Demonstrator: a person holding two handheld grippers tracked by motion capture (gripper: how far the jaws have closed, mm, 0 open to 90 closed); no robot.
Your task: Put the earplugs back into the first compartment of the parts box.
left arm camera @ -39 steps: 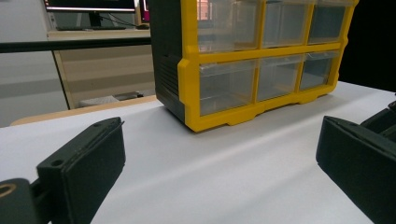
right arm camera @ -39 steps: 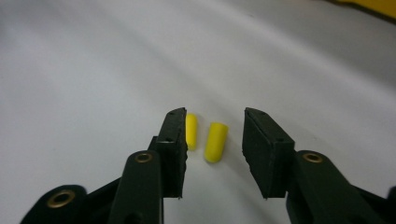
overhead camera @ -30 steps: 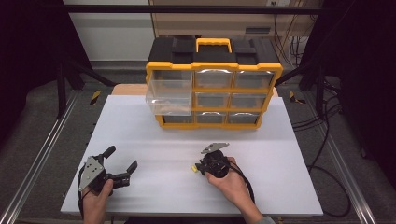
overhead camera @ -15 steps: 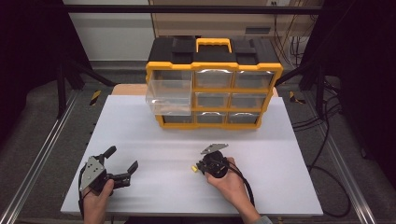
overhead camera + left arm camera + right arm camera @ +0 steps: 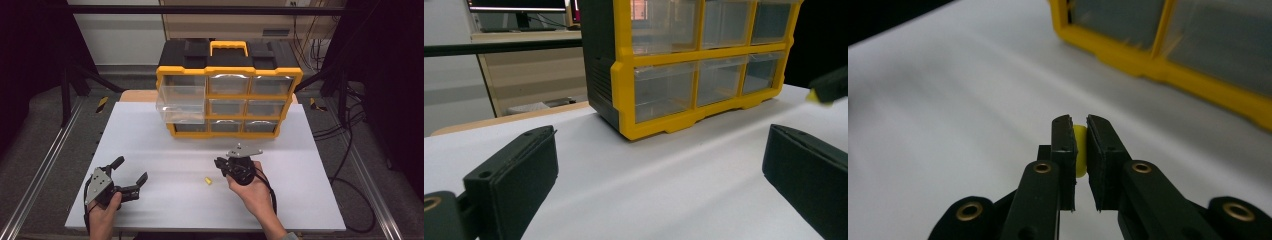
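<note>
Since the earlier frame the right tongs (image 5: pixel 1078 125) have lifted off the table (image 5: pixel 165 145) and shifted a little toward the cabinet (image 5: pixel 229 95), while the left tongs (image 5: pixel 132 169) lie where they were

In the right gripper view a small yellow piece (image 5: pixel 1079 150) sits pinched between the two black jaws, just below their tips, with both pads pressing on it, so the right tongs are clenched on it. The left gripper view shows the same at its right edge: a black jaw tip raised above the table with yellow at its end. In the high view one yellow speck (image 5: pixel 206 181) shows just left of and below the right tongs, against the white table; whether it is the pinched piece or a second one lying there I cannot tell

The left tongs rest near the table's front left corner, well apart from the yellow piece, jaws spread wide with nothing between them

Counted: two tongs, one in each hand; one yellow piece in the grip; one yellow and black cabinet at the far side of the table, with nine clear drawers in three rows of three; one drawer (image 5: pixel 181 104) in its left column is pulled out; one white table
</note>
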